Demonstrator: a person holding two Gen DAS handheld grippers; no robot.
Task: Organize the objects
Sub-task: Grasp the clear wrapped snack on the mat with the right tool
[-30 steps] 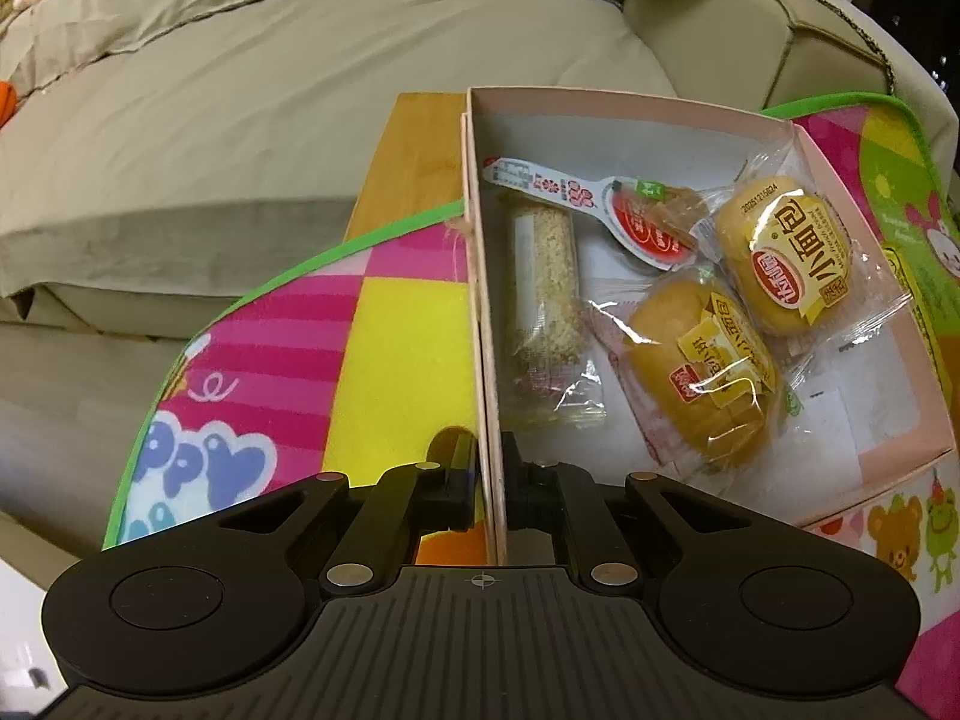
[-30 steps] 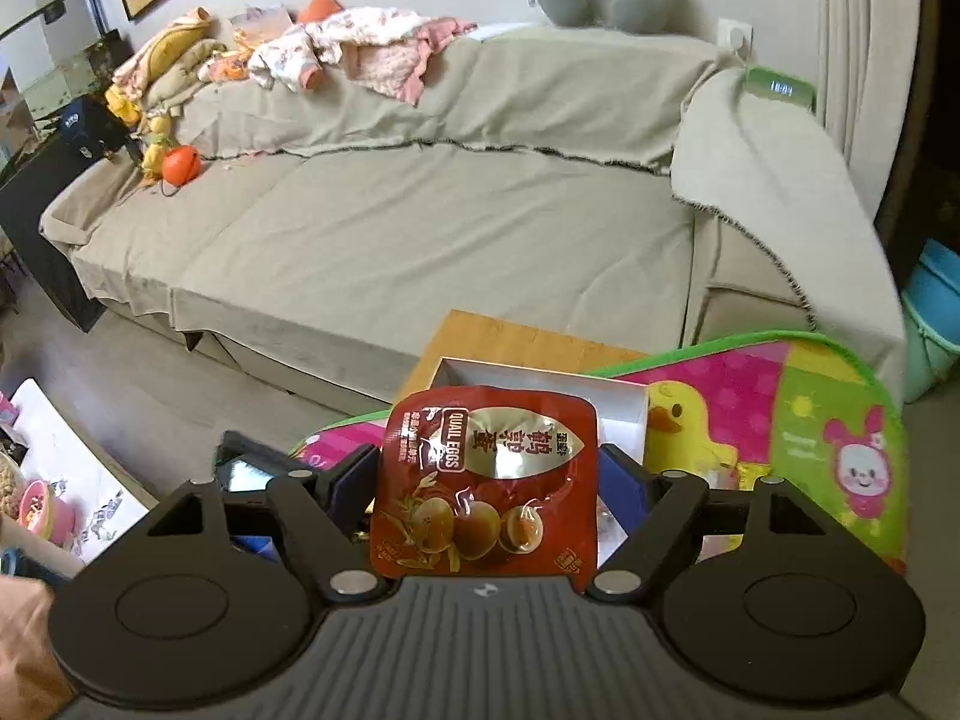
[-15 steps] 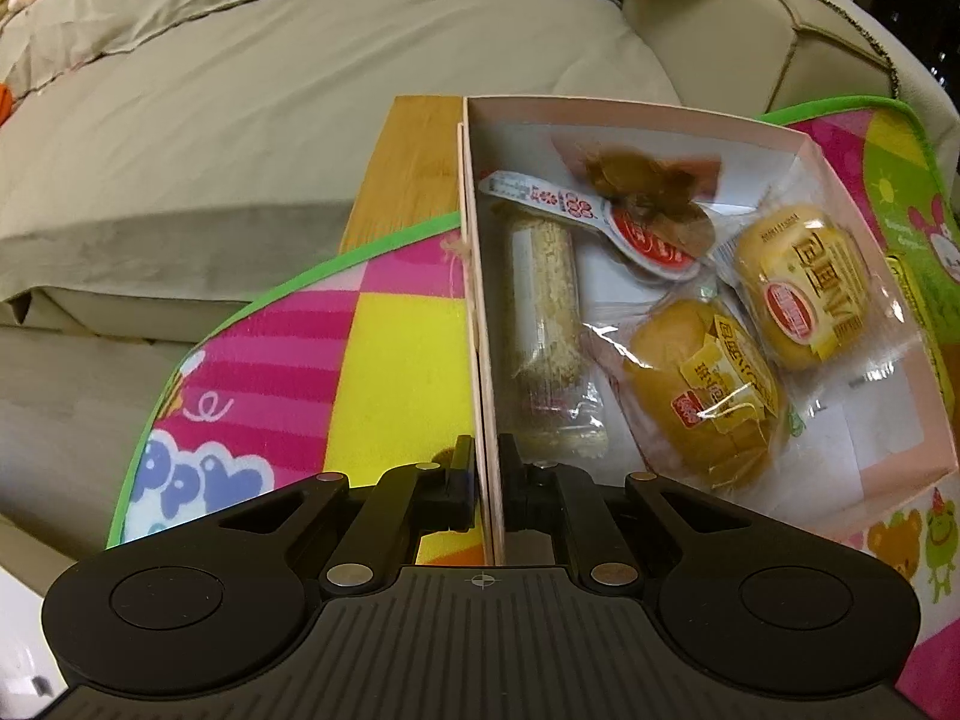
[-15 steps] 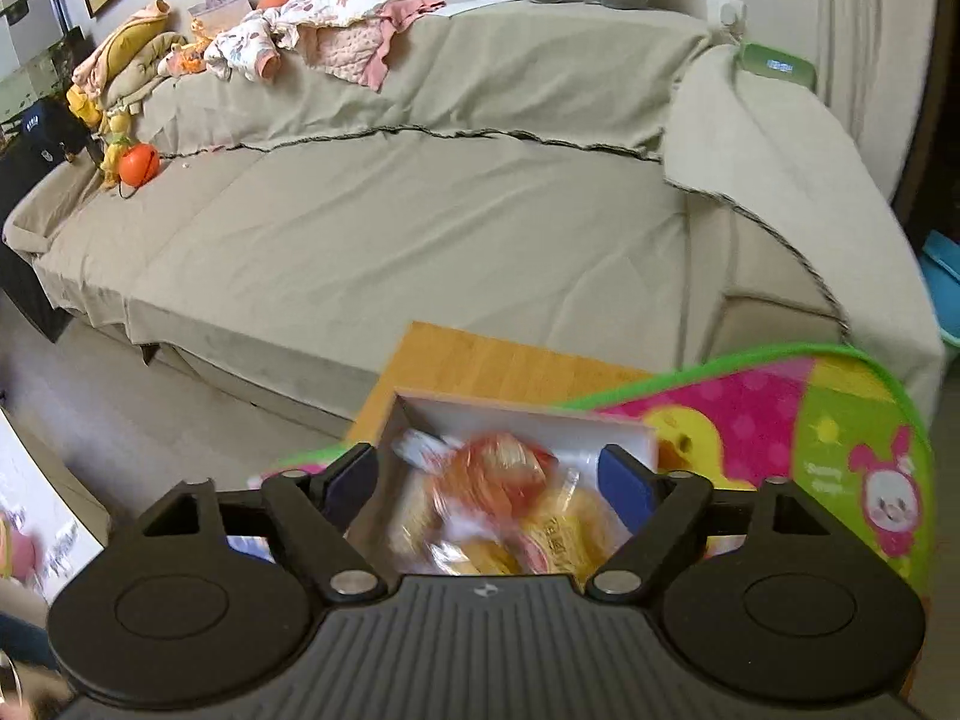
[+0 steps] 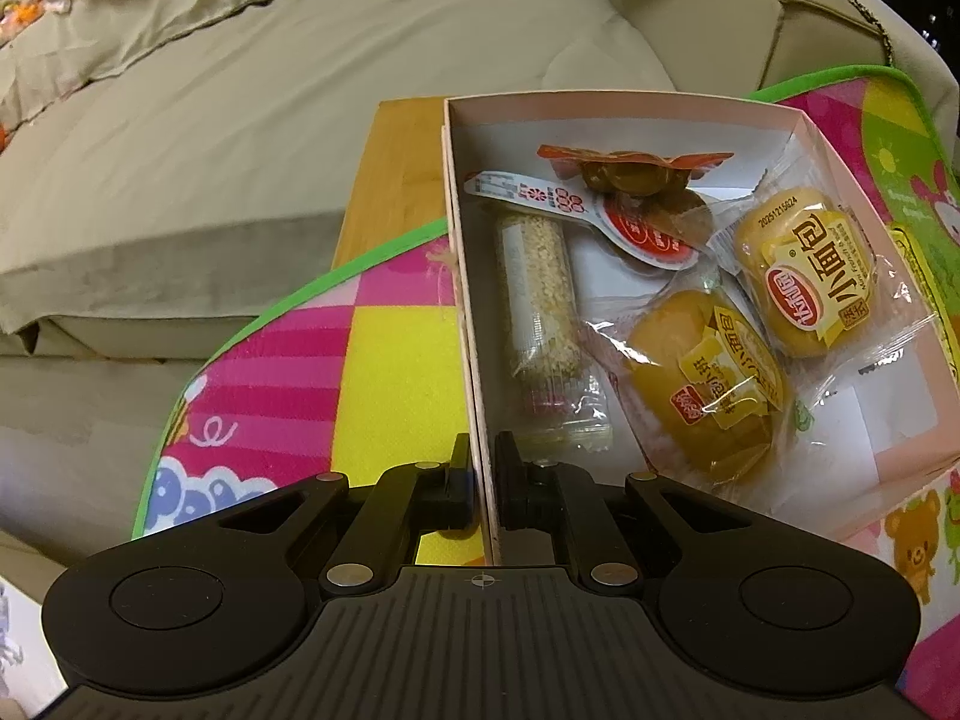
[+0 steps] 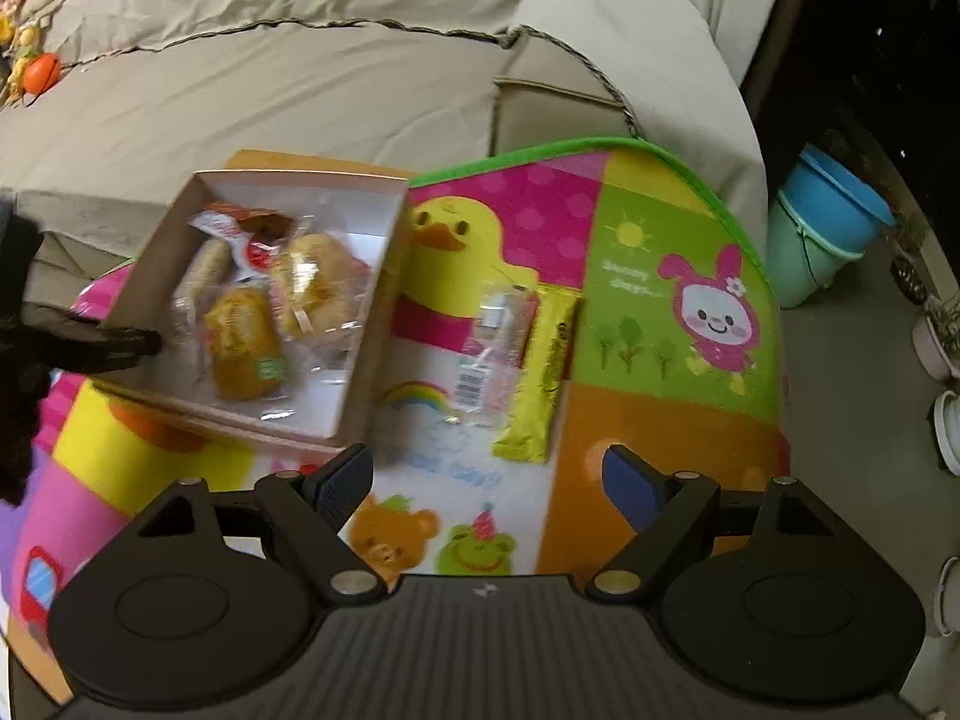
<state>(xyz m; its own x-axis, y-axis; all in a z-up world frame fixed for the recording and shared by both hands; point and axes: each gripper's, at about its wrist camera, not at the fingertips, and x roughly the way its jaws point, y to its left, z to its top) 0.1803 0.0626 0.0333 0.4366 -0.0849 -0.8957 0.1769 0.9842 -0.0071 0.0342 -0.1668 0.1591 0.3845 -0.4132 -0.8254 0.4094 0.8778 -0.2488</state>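
Fingers of the left gripper (image 5: 483,471) clenched on the near left wall of the pink box (image 5: 474,360), one finger inside, one outside. Fingers of the right gripper (image 6: 489,483) released and spread wide, nothing between them, poised above the bright play mat (image 6: 660,420) in front of the box.

Inside the box: quail egg packet (image 5: 630,171) lying against the far wall, resting partly on a red-and-white spoon-shaped sachet (image 5: 636,228). Sesame bar in clear wrap (image 5: 540,306) along the left wall. Two wrapped small buns alongside, one (image 5: 702,384) near the middle, the other (image 5: 804,276) toward the right wall, touching each other.

Outside the box, on the mat just to its right in the right wrist view: clear-wrapped snack with a barcode (image 6: 486,348) and, touching it, a long yellow packet (image 6: 543,372), both lying flat.

Box standing on the mat at the far left corner of the wooden tabletop (image 5: 396,168), bare wood showing beyond the mat's green edge. Beige sofa (image 5: 300,120) just behind, scattered clothes at its back. Blue bucket (image 6: 834,222) on the floor to the right.
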